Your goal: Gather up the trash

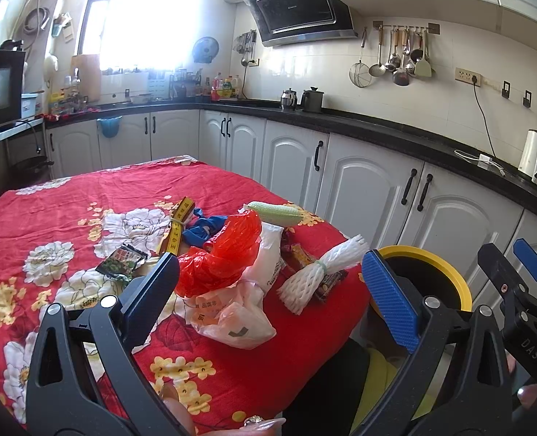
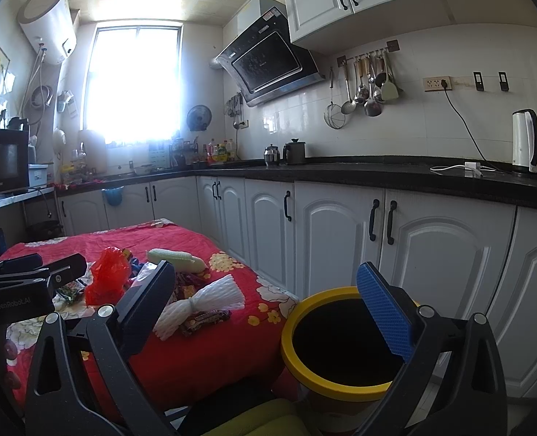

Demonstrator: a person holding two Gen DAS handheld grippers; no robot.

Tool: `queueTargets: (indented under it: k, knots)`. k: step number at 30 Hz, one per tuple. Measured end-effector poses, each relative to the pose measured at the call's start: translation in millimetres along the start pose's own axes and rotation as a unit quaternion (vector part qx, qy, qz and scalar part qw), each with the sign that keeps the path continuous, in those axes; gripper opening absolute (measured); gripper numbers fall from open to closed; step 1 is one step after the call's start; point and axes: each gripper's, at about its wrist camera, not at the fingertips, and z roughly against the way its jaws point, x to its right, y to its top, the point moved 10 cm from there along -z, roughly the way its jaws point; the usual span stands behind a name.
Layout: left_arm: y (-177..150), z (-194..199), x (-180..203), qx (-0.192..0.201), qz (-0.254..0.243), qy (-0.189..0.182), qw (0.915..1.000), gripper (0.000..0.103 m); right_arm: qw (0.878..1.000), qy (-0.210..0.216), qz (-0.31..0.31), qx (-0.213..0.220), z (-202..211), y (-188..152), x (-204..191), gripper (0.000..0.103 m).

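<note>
One foam net sleeve (image 1: 319,272) lying diagonal, upper-right.

Blown-out window (image 2: 133,83) glare (fisheye-warped edges)

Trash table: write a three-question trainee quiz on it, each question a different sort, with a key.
1. True or false: the left gripper is shut on the red plastic bag.
2. Multiple choice: the yellow-rimmed bin stands A) on the table B) beside the table's corner C) on the counter.
3. Fill in: the white foam net sleeve lies partly over a dark snack ____.

Key: 1 false, both grippers are open and hold nothing; 2 B; 3 wrapper.
</note>
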Motion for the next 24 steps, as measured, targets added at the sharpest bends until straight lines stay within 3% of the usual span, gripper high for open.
queueTargets:
  k: [17,24]
  knots:
    - [-2.8,-0.4,-5.3,-0.005,0.002,0.002,1.0000,0.092,1.000,0.002,0.000,-0.007,-3.4,-5.5,-0.7,0.097]
    - [-4.7,-8.6,-12.7,-0.009,0.007,0.006,0.9999,0.092,1.000,0.022,0.006,-0.018,-7.9,-6.4,-9.0,0.097]
